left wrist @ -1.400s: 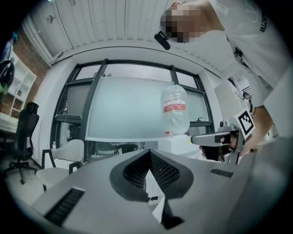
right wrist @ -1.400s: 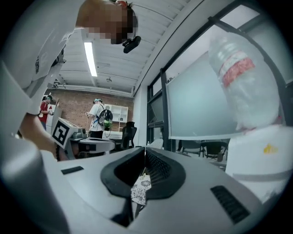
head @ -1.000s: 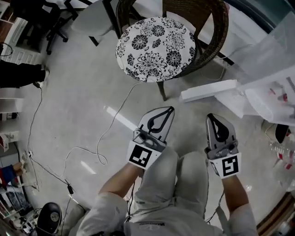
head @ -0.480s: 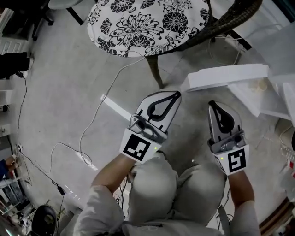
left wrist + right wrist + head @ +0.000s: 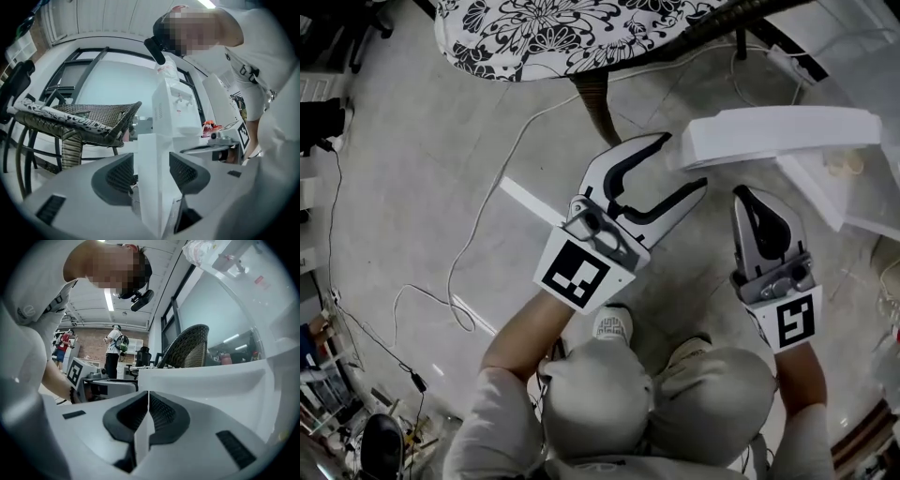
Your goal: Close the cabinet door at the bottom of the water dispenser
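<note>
The white cabinet door point(image 5: 787, 134) stands open and shows edge-on from above in the head view. My left gripper point(image 5: 684, 161) is open. Its jaws have just been opening, and the door's free edge point(image 5: 150, 159) stands between them with no pad pressing on it. The white water dispenser point(image 5: 174, 105) rises behind that edge in the left gripper view. My right gripper point(image 5: 750, 195) is shut on nothing, with its tip close to the door's near face point(image 5: 206, 380).
A wicker chair point(image 5: 581, 89) with a black-and-white floral cushion point(image 5: 553, 33) stands just left of the door. A thin white cable point(image 5: 469, 253) loops over the floor at the left. My knees and shoes point(image 5: 614, 323) are below the grippers. People stand far back point(image 5: 114, 345).
The head view has come lower and closer to the floor. Both grippers have come up to the door. The left gripper's jaws, shut before, have spread wide; the right stays shut.
</note>
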Demonstrator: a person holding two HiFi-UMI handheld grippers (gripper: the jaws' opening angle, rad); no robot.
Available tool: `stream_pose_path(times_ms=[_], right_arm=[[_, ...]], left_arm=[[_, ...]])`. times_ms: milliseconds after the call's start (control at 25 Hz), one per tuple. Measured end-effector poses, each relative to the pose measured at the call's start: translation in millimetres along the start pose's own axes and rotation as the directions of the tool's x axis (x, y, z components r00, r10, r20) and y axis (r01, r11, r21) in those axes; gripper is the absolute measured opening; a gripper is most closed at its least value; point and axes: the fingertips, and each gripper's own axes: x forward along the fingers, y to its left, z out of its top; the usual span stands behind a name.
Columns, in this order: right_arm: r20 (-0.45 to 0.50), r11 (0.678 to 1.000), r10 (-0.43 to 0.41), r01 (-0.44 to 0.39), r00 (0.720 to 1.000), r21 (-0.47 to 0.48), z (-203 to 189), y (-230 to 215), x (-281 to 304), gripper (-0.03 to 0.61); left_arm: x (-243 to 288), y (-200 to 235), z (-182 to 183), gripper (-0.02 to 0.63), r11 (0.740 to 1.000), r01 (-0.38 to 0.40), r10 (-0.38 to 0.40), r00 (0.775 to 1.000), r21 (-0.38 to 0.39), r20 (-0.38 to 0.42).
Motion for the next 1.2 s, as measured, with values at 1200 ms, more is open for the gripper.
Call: stream_pose_path(times_ms=[1200], right_arm=[[-0.071, 0.988, -0.152, 0.148, 0.986, -0.048, -57, -9, -54, 0.018]], left_arm=[[5, -32, 0, 0.173, 0.997, 0.081, -0.081, 0.996, -0.016, -0.023]])
